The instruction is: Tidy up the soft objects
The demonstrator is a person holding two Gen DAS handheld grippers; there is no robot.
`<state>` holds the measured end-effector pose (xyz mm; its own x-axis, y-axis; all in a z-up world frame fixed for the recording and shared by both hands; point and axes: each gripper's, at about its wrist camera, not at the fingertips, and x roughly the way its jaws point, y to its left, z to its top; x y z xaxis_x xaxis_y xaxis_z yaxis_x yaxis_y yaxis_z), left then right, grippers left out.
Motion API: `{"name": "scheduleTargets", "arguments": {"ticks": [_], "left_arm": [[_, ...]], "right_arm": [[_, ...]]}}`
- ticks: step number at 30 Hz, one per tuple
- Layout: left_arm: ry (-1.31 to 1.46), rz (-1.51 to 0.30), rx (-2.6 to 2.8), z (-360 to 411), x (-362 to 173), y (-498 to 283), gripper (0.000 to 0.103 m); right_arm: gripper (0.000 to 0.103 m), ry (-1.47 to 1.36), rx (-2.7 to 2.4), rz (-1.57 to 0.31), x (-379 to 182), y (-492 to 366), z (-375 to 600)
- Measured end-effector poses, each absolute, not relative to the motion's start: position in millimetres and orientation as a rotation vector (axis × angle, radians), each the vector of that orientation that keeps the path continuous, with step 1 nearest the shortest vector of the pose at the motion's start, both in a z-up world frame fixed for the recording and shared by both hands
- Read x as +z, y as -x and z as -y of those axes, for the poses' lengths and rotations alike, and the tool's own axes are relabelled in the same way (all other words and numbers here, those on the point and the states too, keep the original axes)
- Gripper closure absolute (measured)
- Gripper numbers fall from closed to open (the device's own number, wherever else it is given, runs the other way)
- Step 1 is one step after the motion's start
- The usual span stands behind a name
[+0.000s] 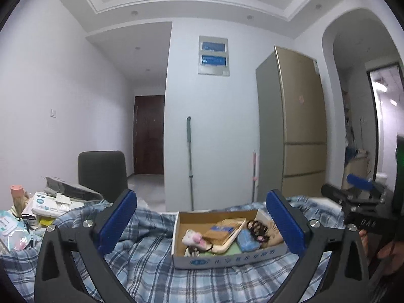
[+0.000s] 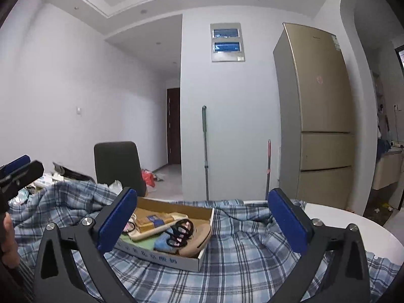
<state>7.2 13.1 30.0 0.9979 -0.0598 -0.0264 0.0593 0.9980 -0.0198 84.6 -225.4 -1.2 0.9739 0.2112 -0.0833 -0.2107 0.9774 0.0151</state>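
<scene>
Two grippers point(image 1: 199, 223) point(image 2: 205, 223) gaping, empty; box point(image 2: 161, 258) half hidden, contents jumbled, indistinct

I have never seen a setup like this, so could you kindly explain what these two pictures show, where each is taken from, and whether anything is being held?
There is no robot arm here: a person carries a two-finger hand-held gripper in each hand, and each has a wide-angle camera looking out along its blue-padded fingers. One picture is the left gripper view, the other the right gripper view; each also catches the other gripper at its edge. Both stand wide open and hold nothing. Ahead, on a rumpled blue-and-white plaid cloth over a white round table, sits a shallow open cardboard box with small things inside, among them a black hair claw clip and a folded blue cloth.
</scene>
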Motion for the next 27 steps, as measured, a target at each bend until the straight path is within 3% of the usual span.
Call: {"name": "scheduleTargets", "arguments": {"ticks": [27], "left_arm": [[-0.030, -0.036, -0.014, -9, 15, -8, 0.000]], "right_arm": [[0.000, 0.041, 0.265, -0.060, -7, -73, 219]]}}
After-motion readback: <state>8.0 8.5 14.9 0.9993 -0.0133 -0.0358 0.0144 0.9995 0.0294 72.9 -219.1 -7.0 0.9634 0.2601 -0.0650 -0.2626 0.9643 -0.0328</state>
